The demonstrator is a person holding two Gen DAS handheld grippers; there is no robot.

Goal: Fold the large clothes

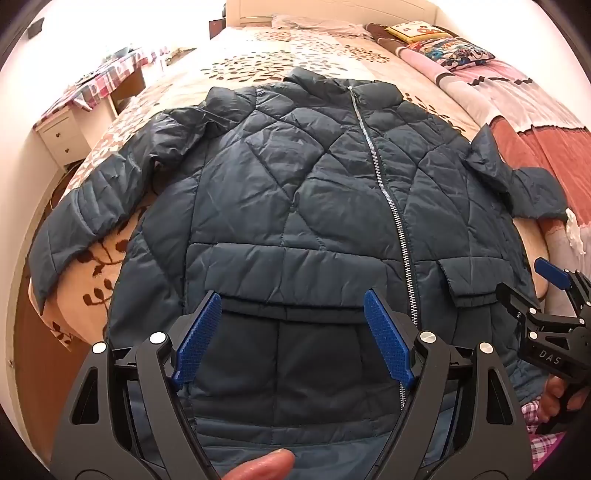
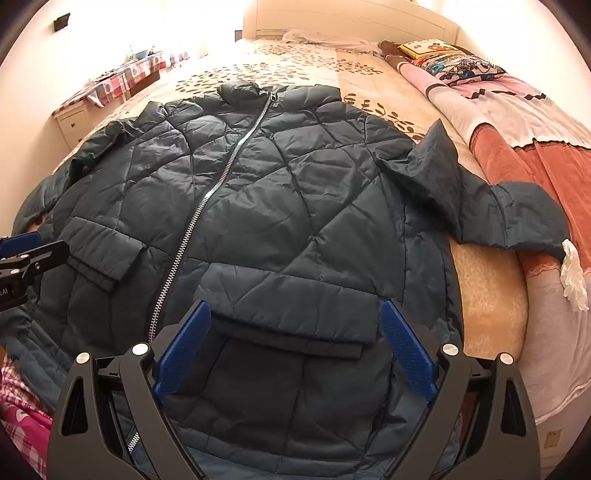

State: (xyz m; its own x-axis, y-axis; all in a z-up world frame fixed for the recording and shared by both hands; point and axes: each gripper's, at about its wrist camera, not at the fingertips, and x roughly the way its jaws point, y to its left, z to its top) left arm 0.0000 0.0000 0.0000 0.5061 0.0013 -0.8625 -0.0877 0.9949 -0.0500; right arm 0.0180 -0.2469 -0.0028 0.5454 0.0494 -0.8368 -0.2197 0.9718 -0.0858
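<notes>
A dark blue quilted jacket (image 1: 295, 192) lies flat, front up and zipped, on the bed; it also shows in the right wrist view (image 2: 280, 206). Both sleeves spread outward, the left sleeve (image 1: 74, 221) hanging over the bed's edge, the right sleeve (image 2: 498, 210) bent on the bed. My left gripper (image 1: 291, 299) is open above the jacket's lower left pocket flap, holding nothing. My right gripper (image 2: 295, 310) is open above the lower right pocket flap, holding nothing. The right gripper shows at the right edge of the left wrist view (image 1: 554, 295).
The bed (image 2: 332, 74) has a leaf-patterned cover. Pink and red blankets (image 2: 517, 122) and cushions (image 2: 454, 62) lie along its right side. A white nightstand (image 1: 61, 134) and a checked-cloth table (image 1: 110, 77) stand at the left. A white headboard (image 2: 351, 18) is at the far end.
</notes>
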